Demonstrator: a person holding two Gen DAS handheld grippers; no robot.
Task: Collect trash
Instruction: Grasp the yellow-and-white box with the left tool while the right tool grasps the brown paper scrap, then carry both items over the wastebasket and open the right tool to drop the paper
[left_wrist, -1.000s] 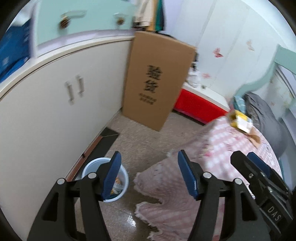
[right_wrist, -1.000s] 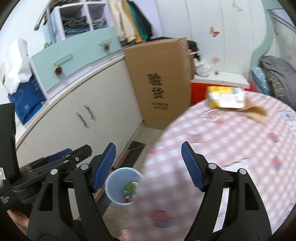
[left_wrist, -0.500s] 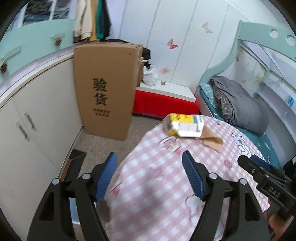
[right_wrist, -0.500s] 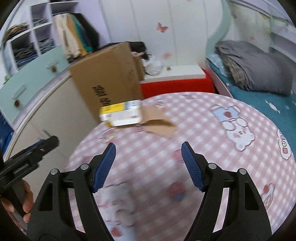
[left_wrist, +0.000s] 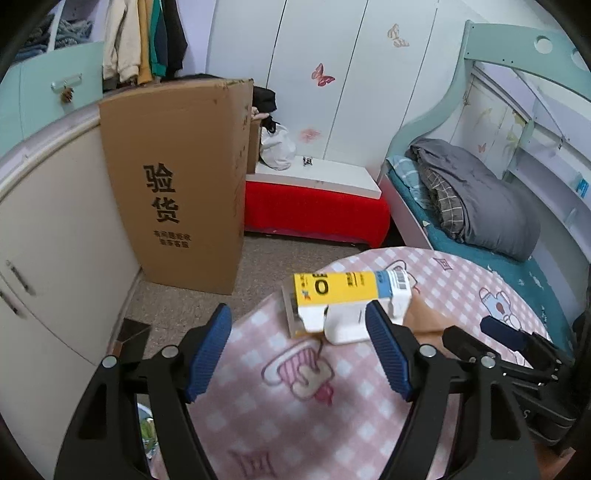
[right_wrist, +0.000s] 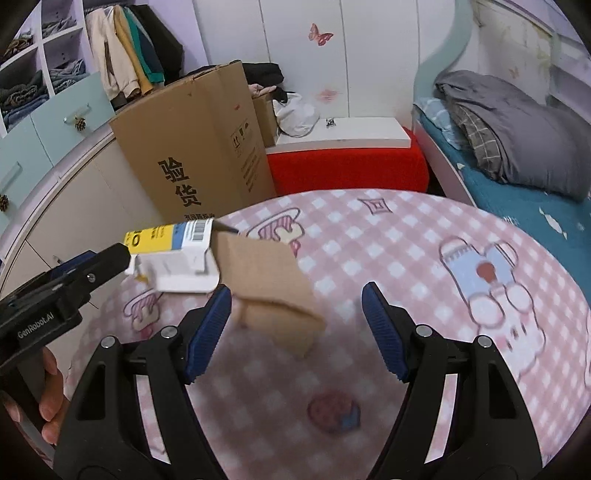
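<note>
A yellow, blue and white carton lies on the pink checked tablecloth near the table's far left edge; it also shows in the right wrist view. A brown cardboard piece lies beside it on the right. My left gripper is open and empty, just short of the carton. My right gripper is open and empty, with the cardboard piece just beyond its left finger. The left gripper also shows in the right wrist view.
A tall brown cardboard box stands on the floor against white cabinets. A red bench and a bed with a grey blanket lie behind the table. A bin edge shows below the table's left.
Both grippers swung up from the blue bin on the floor to the table and came close to the carton and the cardboard piece. Both stayed open.
</note>
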